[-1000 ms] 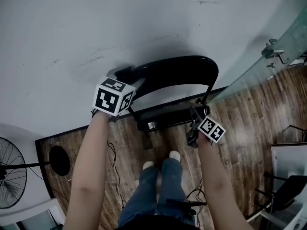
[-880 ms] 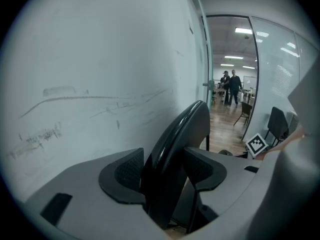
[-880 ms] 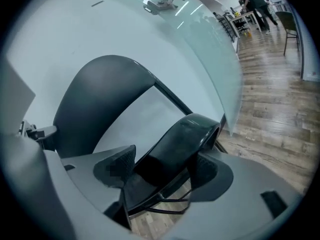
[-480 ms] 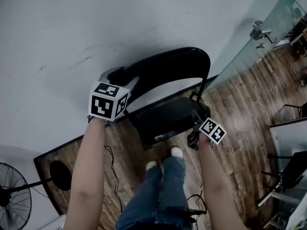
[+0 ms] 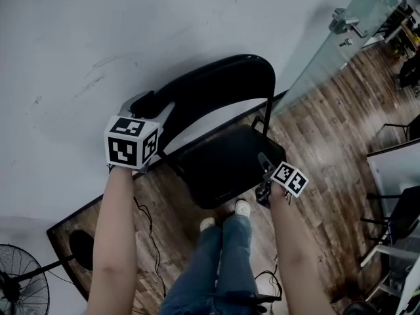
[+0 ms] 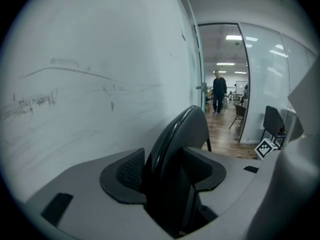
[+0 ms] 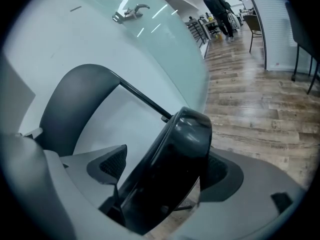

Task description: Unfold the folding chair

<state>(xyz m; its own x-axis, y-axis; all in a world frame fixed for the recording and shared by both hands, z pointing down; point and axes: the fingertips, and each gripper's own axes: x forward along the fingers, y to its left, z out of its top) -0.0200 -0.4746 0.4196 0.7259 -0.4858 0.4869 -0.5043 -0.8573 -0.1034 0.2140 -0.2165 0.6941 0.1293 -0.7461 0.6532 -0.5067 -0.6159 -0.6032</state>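
A black folding chair stands against the white wall, its seat (image 5: 220,166) swung down below the curved backrest (image 5: 220,84). My left gripper (image 5: 152,104) is shut on the backrest's left end; in the left gripper view both pads (image 6: 131,170) press on the backrest's edge (image 6: 175,144). My right gripper (image 5: 262,172) is at the seat's right front corner. Its jaws have just been opening. The seat's rim (image 7: 180,149) stands between them, with a gap showing at the left pad (image 7: 112,166).
A glass partition with a door handle (image 5: 344,21) runs off to the right of the chair. On the wooden floor are cables (image 5: 147,222), a fan (image 5: 20,287) and my feet (image 5: 226,215). Other chairs (image 5: 400,222) stand at the right. A person (image 6: 218,91) walks in the corridor.
The seat has swung down and away from the backrest, and my right gripper has gone down with its front edge. The left gripper has stayed on the backrest.
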